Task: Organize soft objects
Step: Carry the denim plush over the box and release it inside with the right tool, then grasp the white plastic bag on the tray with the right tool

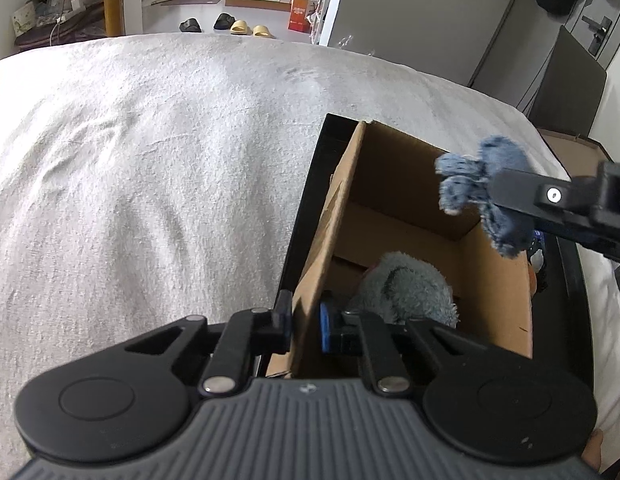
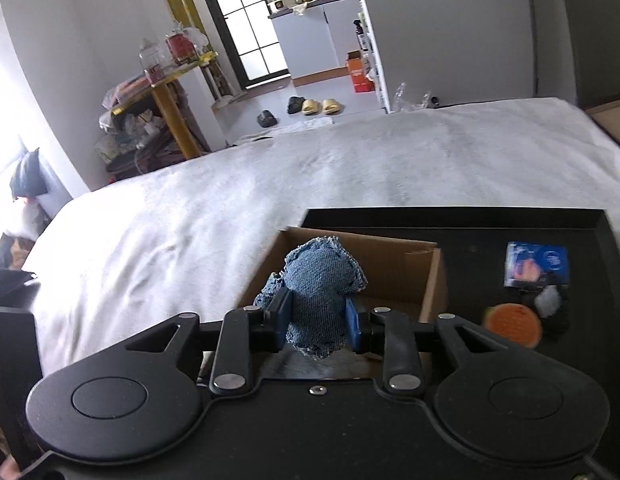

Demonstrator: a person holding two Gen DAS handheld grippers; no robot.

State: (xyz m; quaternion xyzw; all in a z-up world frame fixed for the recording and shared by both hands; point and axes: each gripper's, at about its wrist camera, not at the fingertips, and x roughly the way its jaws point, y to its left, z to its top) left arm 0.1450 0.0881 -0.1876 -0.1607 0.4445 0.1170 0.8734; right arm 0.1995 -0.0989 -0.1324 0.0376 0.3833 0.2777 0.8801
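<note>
A brown cardboard box (image 1: 410, 184) stands in a black tray (image 1: 310, 184) on a bed. A grey-green plush toy (image 1: 406, 288) lies inside the box. My left gripper (image 1: 306, 320) is shut on the box's left wall, one finger outside and one inside. My right gripper (image 2: 317, 320) is shut on a blue denim soft toy (image 2: 318, 284) and holds it above the box (image 2: 390, 264). In the left wrist view the denim toy (image 1: 498, 184) hangs over the box opening, pinched by the right gripper's fingers (image 1: 526, 194).
The tray (image 2: 450, 220) also holds a blue packet (image 2: 536, 262), an orange round object (image 2: 512, 326) and a small white and black item (image 2: 550, 300) to the right of the box. The white blanket (image 1: 150, 180) spreads to the left and beyond.
</note>
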